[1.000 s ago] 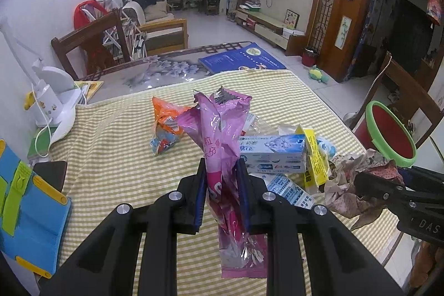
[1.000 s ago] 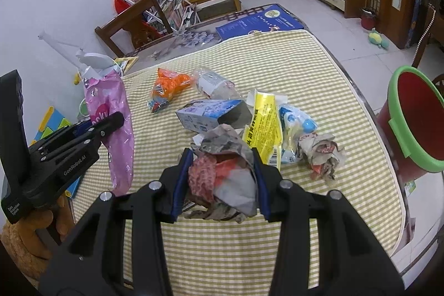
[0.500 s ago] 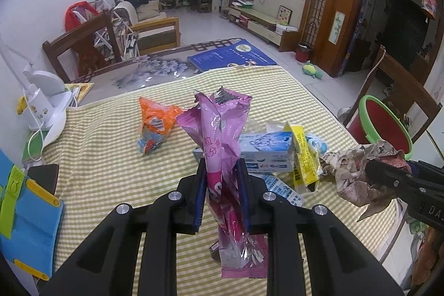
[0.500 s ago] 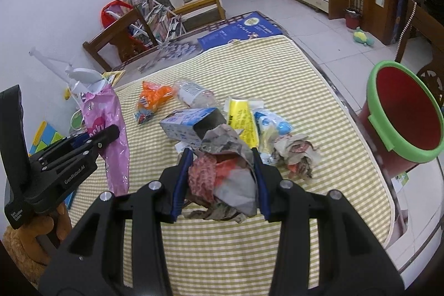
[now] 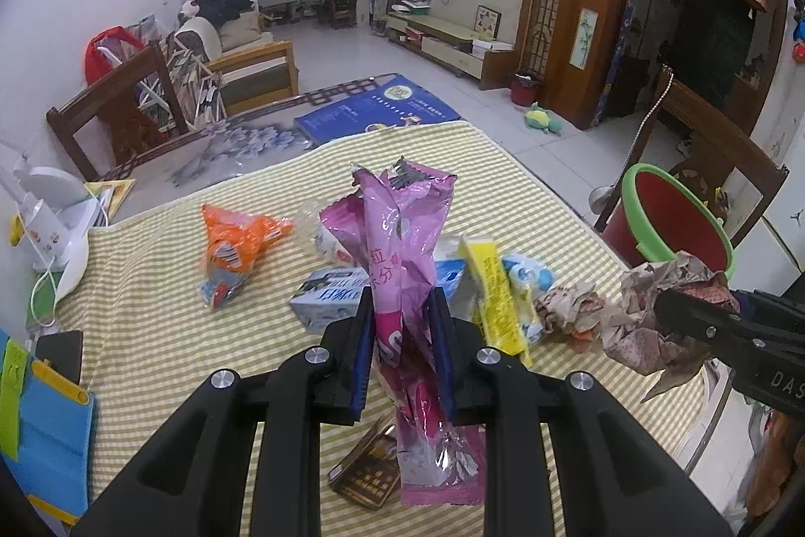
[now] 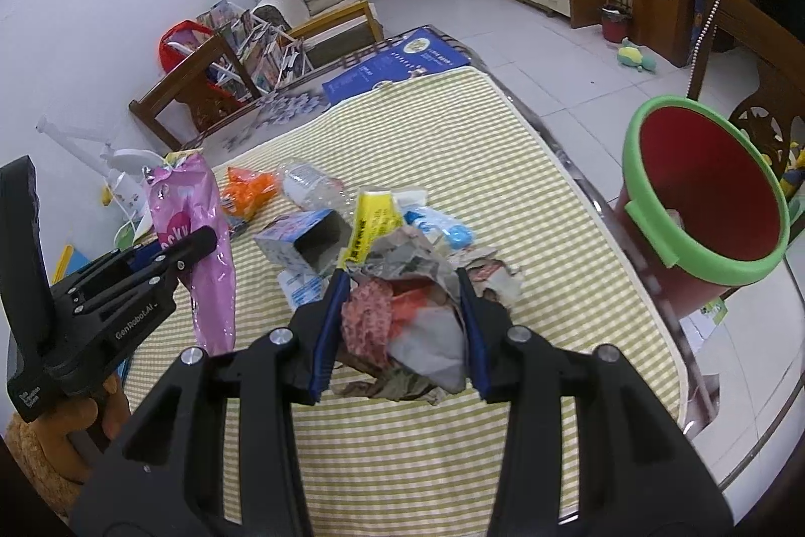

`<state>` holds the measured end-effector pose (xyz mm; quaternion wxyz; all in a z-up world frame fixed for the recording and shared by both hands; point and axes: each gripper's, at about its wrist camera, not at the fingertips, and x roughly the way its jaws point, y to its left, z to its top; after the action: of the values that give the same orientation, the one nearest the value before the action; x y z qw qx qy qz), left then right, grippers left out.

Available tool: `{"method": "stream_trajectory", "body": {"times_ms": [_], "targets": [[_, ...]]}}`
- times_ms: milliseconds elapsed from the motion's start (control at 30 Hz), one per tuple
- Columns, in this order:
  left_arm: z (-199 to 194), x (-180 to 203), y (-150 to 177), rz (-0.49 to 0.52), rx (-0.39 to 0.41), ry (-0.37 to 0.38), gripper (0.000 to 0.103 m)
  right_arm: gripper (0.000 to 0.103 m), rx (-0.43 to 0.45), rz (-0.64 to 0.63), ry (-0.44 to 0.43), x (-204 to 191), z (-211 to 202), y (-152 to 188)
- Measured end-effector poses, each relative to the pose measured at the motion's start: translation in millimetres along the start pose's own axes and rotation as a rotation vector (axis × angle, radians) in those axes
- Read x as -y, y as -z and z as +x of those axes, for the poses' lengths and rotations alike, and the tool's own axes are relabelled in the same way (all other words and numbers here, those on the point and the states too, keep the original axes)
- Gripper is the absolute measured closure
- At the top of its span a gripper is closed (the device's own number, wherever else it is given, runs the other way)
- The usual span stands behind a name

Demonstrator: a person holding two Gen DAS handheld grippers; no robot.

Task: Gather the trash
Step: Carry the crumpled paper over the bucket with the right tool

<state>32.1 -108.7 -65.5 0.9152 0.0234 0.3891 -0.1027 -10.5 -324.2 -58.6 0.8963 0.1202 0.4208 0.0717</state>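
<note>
With the left gripper clamped on the pink wrapper and the right gripper on crumpled paper, carry both past the tabletop's right edge, releasing over the red bin.

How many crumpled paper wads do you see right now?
2. One crumpled paper wad is clamped in the right gripper; a second wad lies on the tablecloth just beyond it. More may hide under the packaging pile.
</note>
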Motion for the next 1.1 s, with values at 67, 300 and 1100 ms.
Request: {"method": "stream_trajectory", "body": {"times_ms": [67, 300, 1100], "targets": [[1.8, 8.0, -3.2, 0.008, 0.0, 0.003, 0.084, 0.062, 0.004, 0.003, 0.003, 5.2, -1.6, -1.2], [10.1, 32.4, -10.5, 0.0, -0.008, 0.015, 0.084, 0.062, -0.004, 0.001, 0.012, 33.6, -5.2, -9.8], [41.4, 158.0, -53.5, 0.015, -0.016, -0.02, 0.084, 0.062, 0.003, 0.019, -0.051, 162.9, -14.2, -58.1]]}}
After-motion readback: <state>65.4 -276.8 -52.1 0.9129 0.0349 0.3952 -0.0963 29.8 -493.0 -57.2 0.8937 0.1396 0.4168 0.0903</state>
